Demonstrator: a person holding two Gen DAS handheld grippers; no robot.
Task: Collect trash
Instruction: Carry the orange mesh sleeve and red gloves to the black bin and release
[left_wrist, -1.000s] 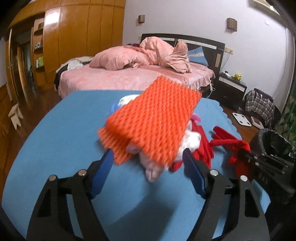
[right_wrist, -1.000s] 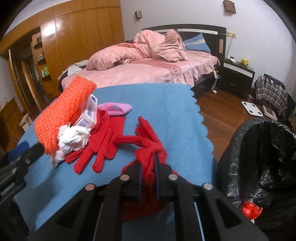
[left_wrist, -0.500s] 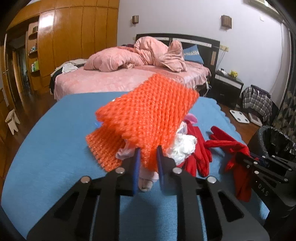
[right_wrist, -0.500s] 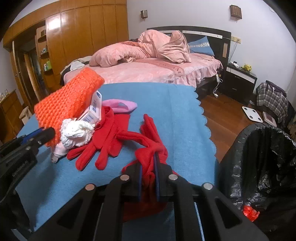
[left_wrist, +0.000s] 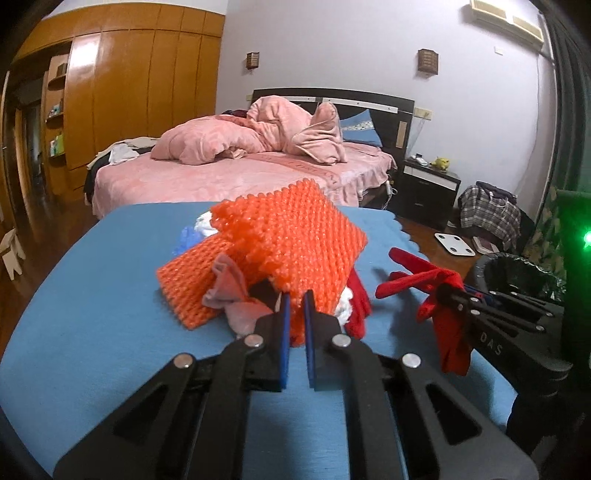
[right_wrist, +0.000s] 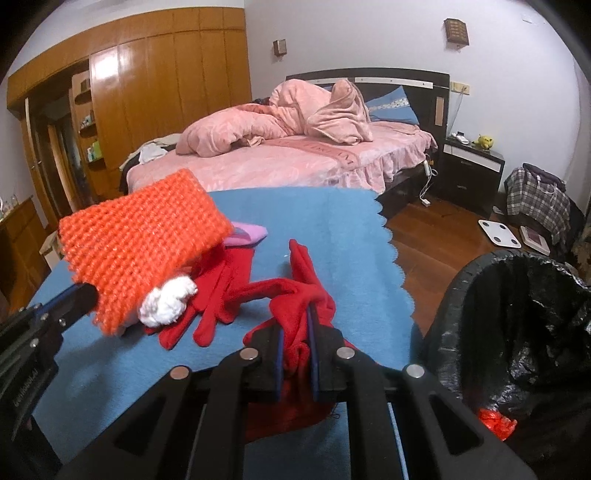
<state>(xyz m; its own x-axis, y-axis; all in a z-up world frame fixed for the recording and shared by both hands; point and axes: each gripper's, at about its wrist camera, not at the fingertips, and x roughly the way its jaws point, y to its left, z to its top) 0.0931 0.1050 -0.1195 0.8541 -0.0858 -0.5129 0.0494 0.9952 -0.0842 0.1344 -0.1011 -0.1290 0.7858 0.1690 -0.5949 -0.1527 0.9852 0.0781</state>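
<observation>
My left gripper (left_wrist: 295, 301) pinches the near edge of an orange foam net (left_wrist: 291, 236), its jaws still closing tight on it. The net (right_wrist: 144, 236) hangs tilted above the blue table cloth (left_wrist: 103, 295). A second orange net (left_wrist: 184, 288) and a pink rag (left_wrist: 229, 284) lie under it. My right gripper (right_wrist: 295, 336) is shut on a red glove (right_wrist: 295, 291), which droops over its fingers just off the cloth. In the left wrist view that gripper (left_wrist: 448, 291) shows at the right with the glove (left_wrist: 421, 277).
A bin lined with a black bag (right_wrist: 517, 314) stands right of the table, red scrap inside. Another red glove (right_wrist: 218, 291), a white tissue wad (right_wrist: 168, 302) and a pink item (right_wrist: 247, 234) lie on the cloth. A bed and a wardrobe stand behind.
The left jaws went from wide open to shut on the orange net and raised it off the pile. The right gripper has kept still with the red glove.
</observation>
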